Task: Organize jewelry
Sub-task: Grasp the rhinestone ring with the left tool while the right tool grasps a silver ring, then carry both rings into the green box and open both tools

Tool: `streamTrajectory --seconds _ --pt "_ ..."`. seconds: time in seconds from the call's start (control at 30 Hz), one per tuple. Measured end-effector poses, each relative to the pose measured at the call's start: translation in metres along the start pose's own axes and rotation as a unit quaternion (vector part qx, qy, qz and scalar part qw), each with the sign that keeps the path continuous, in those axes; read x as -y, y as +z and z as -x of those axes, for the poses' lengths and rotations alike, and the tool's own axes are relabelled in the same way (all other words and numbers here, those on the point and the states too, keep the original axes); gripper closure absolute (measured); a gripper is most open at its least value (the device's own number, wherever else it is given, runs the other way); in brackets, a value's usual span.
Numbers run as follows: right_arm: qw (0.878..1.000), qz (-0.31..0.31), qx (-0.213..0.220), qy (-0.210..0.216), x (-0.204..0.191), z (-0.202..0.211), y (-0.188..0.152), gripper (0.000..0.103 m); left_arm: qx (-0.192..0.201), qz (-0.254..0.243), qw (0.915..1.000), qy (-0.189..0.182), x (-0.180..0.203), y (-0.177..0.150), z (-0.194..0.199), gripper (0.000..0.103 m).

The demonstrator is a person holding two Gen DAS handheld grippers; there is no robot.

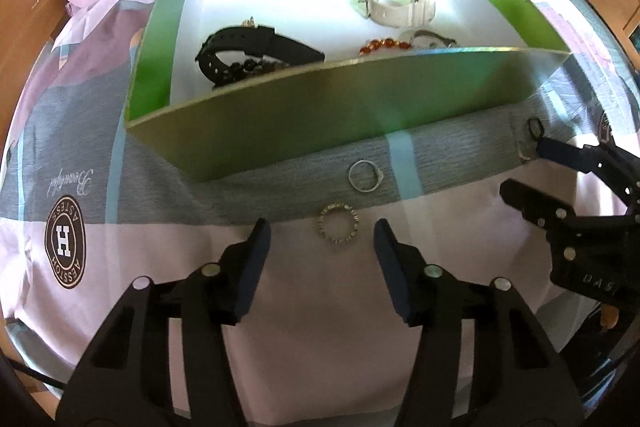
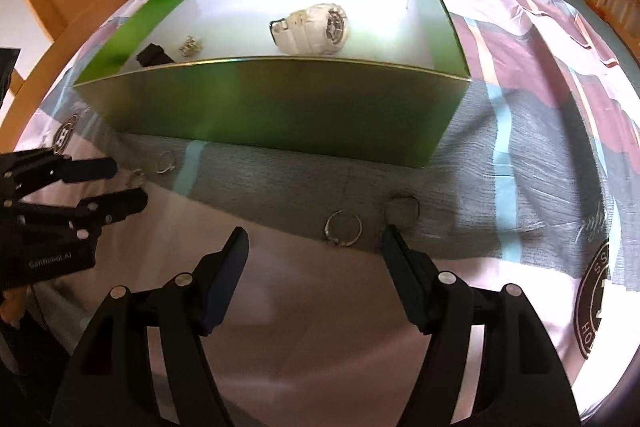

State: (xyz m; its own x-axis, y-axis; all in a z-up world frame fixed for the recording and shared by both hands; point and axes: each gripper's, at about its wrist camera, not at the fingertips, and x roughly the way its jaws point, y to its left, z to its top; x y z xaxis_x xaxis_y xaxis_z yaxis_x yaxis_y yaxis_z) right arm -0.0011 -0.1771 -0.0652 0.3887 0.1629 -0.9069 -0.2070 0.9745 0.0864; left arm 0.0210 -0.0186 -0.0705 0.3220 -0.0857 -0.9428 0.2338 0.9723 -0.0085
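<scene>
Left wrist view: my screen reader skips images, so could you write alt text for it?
The open left gripper hovers over a beaded gold ring on a patterned bedsheet, with a silver ring just beyond. Behind stands an open green box holding a black watch, a white watch and an amber bracelet. The right gripper enters from the right.

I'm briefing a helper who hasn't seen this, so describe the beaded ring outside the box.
Find the green box on the bedspread. Before its near wall, between the left hand-held gripper fingers, lies the beaded gold ring. Unlike the plain silver ring nearer the box, its band is studded all round.
</scene>
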Motion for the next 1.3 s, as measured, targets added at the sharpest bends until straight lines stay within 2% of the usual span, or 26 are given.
streamTrajectory --seconds 0.2,0.27,0.43,0.47,0.53,0.57,0.67,1.3 --pt "1.000 0.004 0.005 -0.022 -0.006 -0.007 0.007 0.035 0.007 0.000 0.9999 0.015 0.007 0.001 -0.005 0.049" --pt "1.000 -0.001 0.011 -0.029 -0.007 -0.008 0.009 0.046 0.008 0.002 0.9998 0.017 0.009 0.001 -0.006 0.049" --pt "0.999 -0.004 0.014 -0.036 -0.005 -0.006 0.009 0.057 0.007 0.007 0.9998 0.016 0.008 0.002 -0.006 0.050" --pt "0.999 -0.004 0.015 -0.036 -0.005 -0.005 0.008 0.061 0.008 0.008 0.9998 0.015 0.009 0.003 -0.006 0.052" --pt "0.999 -0.004 0.016 -0.033 -0.004 -0.003 0.007 0.069 0.015 0.010 0.9998 0.012 0.009 0.001 -0.003 0.078" --pt "0.999 -0.003 0.016 -0.030 -0.005 -0.002 0.006 0.075 0.018 0.009 0.9997 0.012 0.009 0.001 -0.001 0.082" --pt "0.999 0.003 0.017 -0.029 -0.008 0.000 0.005 0.084 0.022 0.002 0.9997 0.014 0.012 0.000 0.001 0.082" --pt "0.999 0.015 0.029 0.005 -0.032 0.022 0.002 0.085 0.025 0.004 0.9997 0.007 0.011 -0.001 0.009 0.082"
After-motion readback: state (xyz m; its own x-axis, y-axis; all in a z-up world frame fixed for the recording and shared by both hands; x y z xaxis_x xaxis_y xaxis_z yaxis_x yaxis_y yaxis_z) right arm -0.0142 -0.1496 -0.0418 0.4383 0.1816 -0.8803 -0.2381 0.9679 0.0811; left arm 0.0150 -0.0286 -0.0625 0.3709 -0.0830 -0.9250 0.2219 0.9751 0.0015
